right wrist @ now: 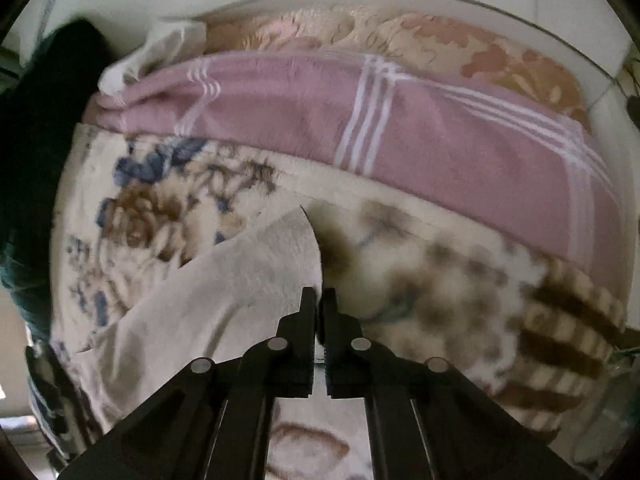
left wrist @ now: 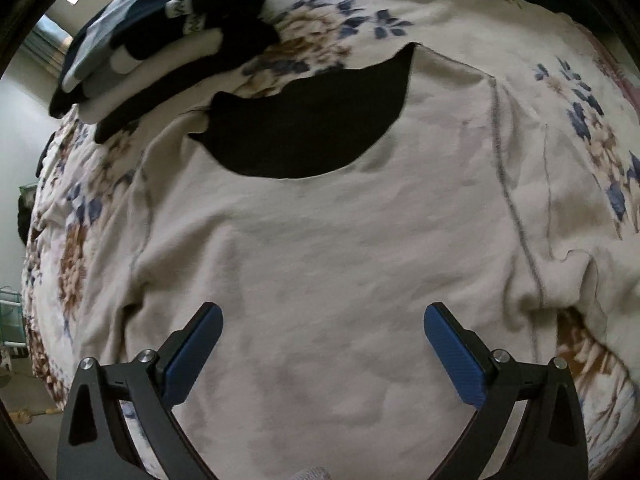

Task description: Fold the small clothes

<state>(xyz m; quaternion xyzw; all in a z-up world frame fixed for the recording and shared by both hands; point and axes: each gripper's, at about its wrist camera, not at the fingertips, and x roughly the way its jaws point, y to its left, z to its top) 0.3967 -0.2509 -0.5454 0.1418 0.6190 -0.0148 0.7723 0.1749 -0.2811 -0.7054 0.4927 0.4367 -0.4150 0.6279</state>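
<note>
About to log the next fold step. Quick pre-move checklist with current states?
1. Right gripper shut on the cream shirt edge: ok.
2. Left gripper open, nothing between its pads: ok.
3. Shirt spread flat on floral blanket: mostly ok, right side bunched.
4. Folded pile apart from the shirt: not ok, one dark piece reaches its shoulder.
5. Depth of right grip: cannot tell.
</note>
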